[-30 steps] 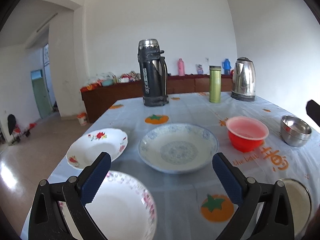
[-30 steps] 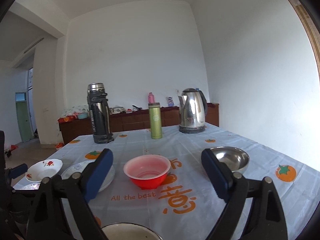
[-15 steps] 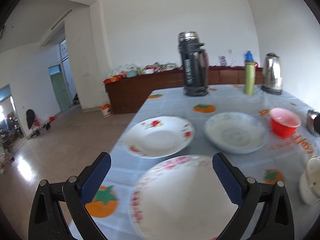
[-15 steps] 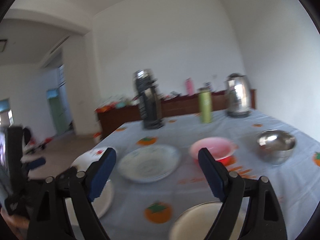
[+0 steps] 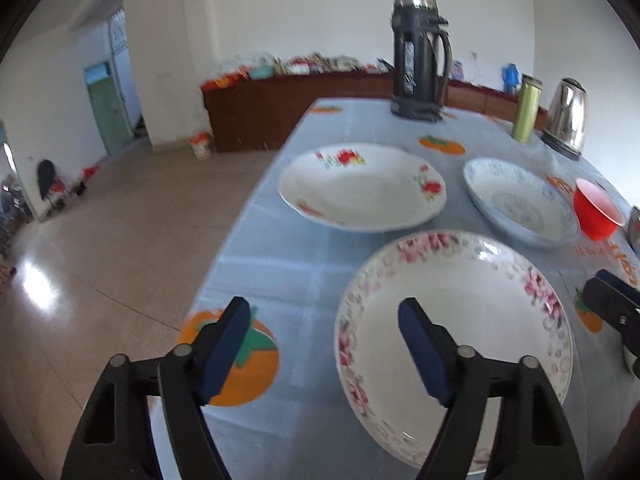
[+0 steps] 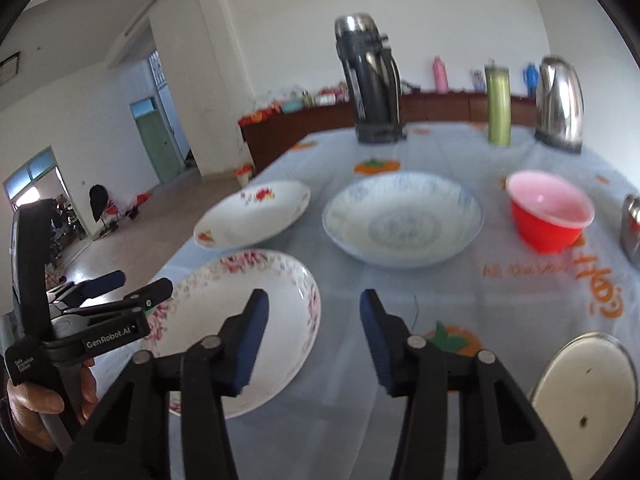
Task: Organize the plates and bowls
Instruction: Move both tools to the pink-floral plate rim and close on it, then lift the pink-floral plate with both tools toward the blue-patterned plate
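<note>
A pink-flowered plate point(image 5: 460, 320) lies at the near left corner of the table. My left gripper point(image 5: 324, 312) straddles its left rim, one finger over the plate's inside and the other over the tablecloth. Its jaws are closing and the pads are not touching the rim. My right gripper point(image 6: 314, 300) straddles the same plate point(image 6: 240, 312) at its right rim, jaws also closing, pads clear of it. Behind it stand a red-flowered plate point(image 5: 360, 192), a blue-patterned plate point(image 6: 400, 216) and a red bowl point(image 6: 548, 212).
A steel bowl point(image 6: 632, 224) sits at the right edge and a white enamel dish point(image 6: 588, 392) at the near right. A black thermos point(image 5: 418, 52), a green bottle point(image 6: 498, 108) and a kettle point(image 6: 560, 100) stand at the back. The table's left edge point(image 5: 240, 216) drops to the floor.
Both grippers have swung left and downward onto the pink-flowered plate, away from the blue plate and red bowl. Both pairs of jaws have narrowed, the right more than the left.
</note>
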Demonstrator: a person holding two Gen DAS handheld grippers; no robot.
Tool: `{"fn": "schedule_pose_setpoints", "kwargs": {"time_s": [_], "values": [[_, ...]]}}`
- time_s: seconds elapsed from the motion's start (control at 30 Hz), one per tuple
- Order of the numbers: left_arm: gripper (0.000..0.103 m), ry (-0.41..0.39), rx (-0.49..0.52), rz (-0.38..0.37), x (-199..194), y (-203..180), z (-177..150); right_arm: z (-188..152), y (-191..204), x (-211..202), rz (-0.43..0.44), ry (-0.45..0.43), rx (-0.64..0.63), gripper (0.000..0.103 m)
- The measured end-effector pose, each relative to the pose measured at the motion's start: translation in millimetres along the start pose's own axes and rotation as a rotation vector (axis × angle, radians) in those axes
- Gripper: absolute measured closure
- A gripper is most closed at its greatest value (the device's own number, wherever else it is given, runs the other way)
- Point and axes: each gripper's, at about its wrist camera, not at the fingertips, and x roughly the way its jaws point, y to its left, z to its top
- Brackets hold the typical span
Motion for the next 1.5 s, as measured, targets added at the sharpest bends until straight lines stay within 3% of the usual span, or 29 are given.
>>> {"fn": "schedule_pose_setpoints", "kwargs": {"time_s": [0.13,0.2,0.37,0.67,1.5], "values": [[0.029,0.047,0.024,-0.025,10.1,-7.3,-5.9,-3.2,-2.6,12.4,0.040,0.074,0.030,0.064],[0.036,0.055,0.033,-0.024,12.3,-8.7,-7.1,-5.8,-2.2,18.3,0.053,0.109,0.032,0.077],[0.056,0.103,0.011,-0.054,21.5,-3.6,-8.7,-8.8,-6.2,26.6,0.086,0.166,0.061,0.079],[0.057,0.110,0.025,-0.094,25.4,-8.9,-9.7,-13.1,-5.2,39.0,0.109,0.224,0.070,0.083],[0.065,0.097,-0.002,-0.143,23.6,-8.0,-13.2,-11.2,-5.2,34.8,0.113,0.195,0.036,0.084]]}}
